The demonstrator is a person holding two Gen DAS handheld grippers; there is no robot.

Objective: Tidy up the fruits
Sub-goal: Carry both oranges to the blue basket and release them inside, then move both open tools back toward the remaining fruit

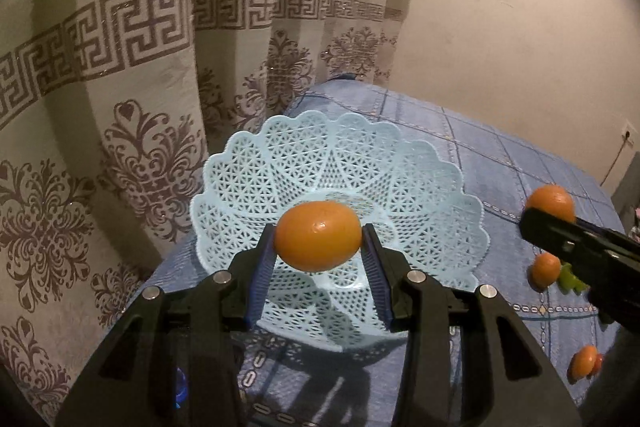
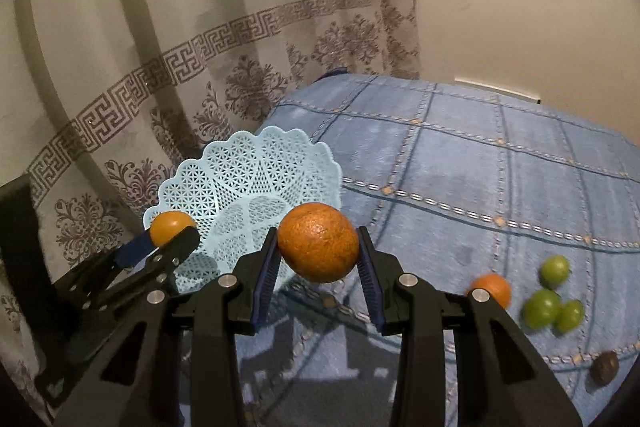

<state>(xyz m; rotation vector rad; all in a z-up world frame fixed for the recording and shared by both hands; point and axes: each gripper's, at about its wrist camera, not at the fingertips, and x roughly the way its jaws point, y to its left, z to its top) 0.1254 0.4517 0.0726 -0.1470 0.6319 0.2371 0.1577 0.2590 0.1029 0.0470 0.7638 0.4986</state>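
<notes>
Left gripper (image 1: pixel 319 239) clamps smooth orange (image 1: pixel 318 235) above lattice basket (image 1: pixel 420 163), positioned for release. Right gripper (image 2: pixel 318 251) clamps rough orange (image 2: pixel 318 242) beside basket rim, queued next.

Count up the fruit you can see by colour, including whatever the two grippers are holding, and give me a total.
Orange: 3, one in the left gripper, one in the right gripper, one on the blue cloth.
Green: 3, together on the cloth.
Dark brown: 1.
Total: 7 in the right wrist view.
</notes>
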